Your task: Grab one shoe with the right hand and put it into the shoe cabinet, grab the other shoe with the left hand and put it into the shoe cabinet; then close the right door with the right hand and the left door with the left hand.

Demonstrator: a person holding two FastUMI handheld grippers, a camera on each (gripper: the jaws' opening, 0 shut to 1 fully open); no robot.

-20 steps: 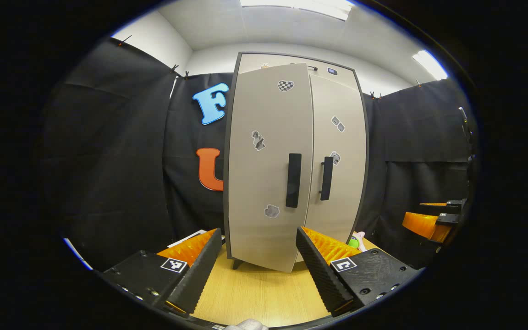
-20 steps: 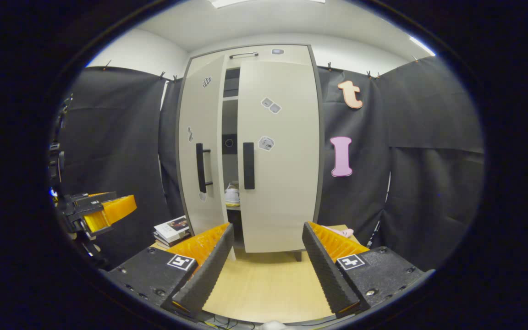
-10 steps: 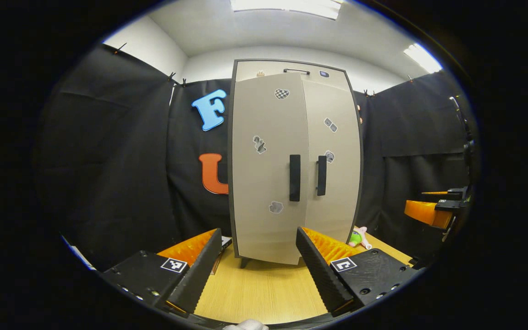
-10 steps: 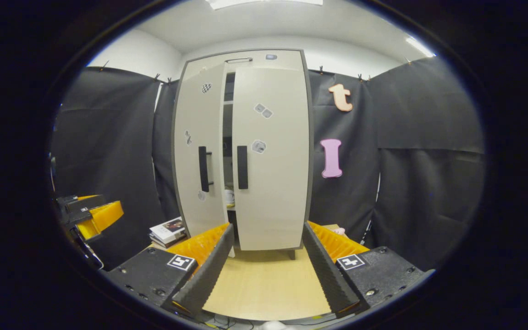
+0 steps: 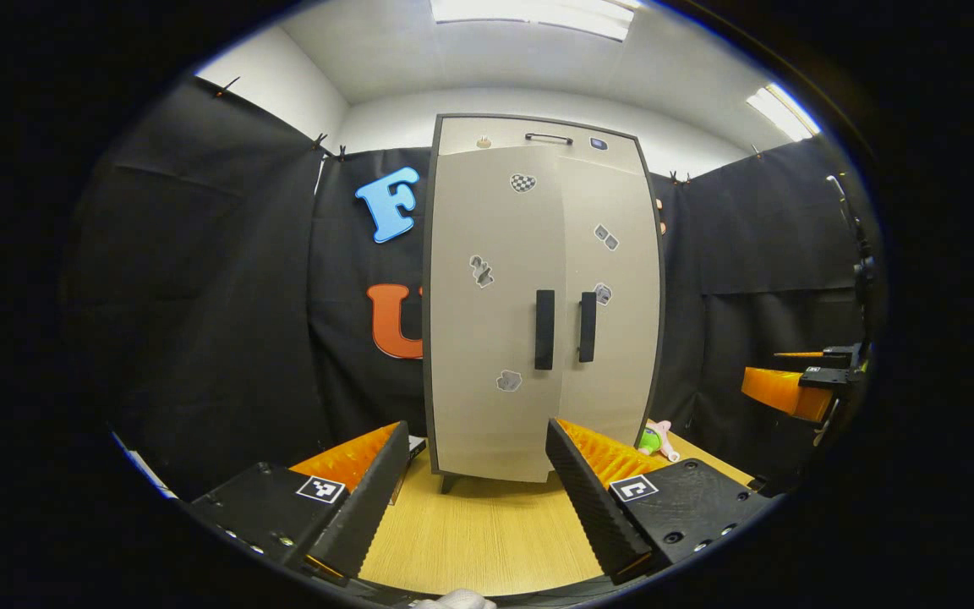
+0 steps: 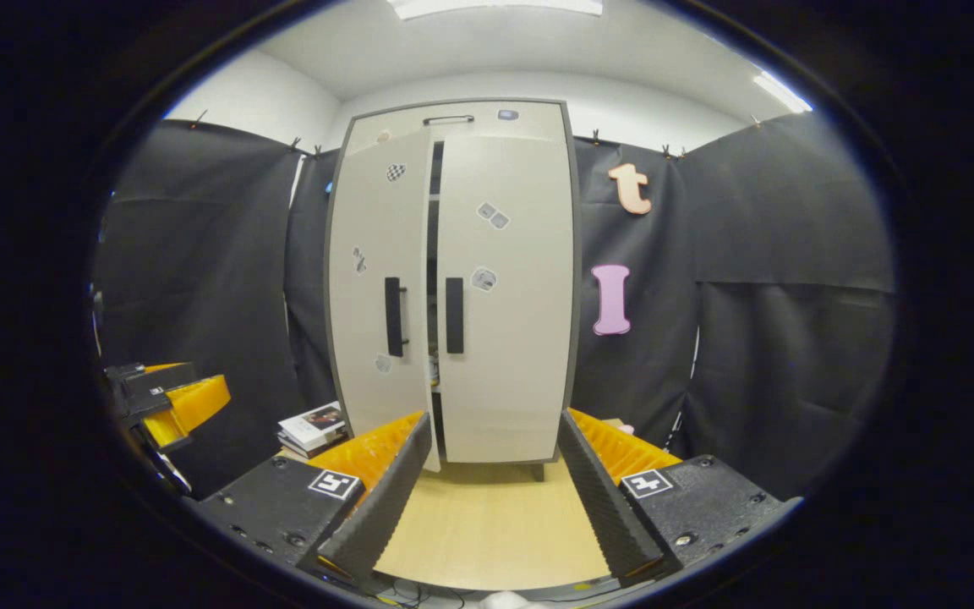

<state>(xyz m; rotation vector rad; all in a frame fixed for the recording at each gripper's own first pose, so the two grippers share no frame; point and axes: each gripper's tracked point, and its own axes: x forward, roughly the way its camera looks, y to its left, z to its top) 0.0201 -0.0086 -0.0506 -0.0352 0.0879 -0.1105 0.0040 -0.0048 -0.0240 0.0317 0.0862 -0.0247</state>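
Note:
A tall beige shoe cabinet [image 5: 538, 304] [image 6: 462, 288] stands on the wooden table. Its right door [image 6: 504, 296] lies flush. Its left door [image 6: 381, 288] stands a narrow crack ajar, a dark slit showing between the two black handles [image 6: 394, 316]. Through the slit a sliver of a pale thing shows low down; I cannot tell what it is. My left gripper [image 5: 470, 486] is open and empty, back from the cabinet front. My right gripper [image 6: 494, 486] is open and empty too. The other gripper shows at the edge of each view [image 5: 796, 389] [image 6: 170, 402].
A stack of books [image 6: 311, 425] lies on the table left of the cabinet. A small soft toy [image 5: 656, 438] lies by the cabinet's right foot. Black cloth walls close in both sides. Bare wooden table [image 6: 487, 524] lies between grippers and cabinet.
The left door has swung nearly shut, the gap shrinking from a wide opening to a slit. Both grippers have drawn back a little from the cabinet.

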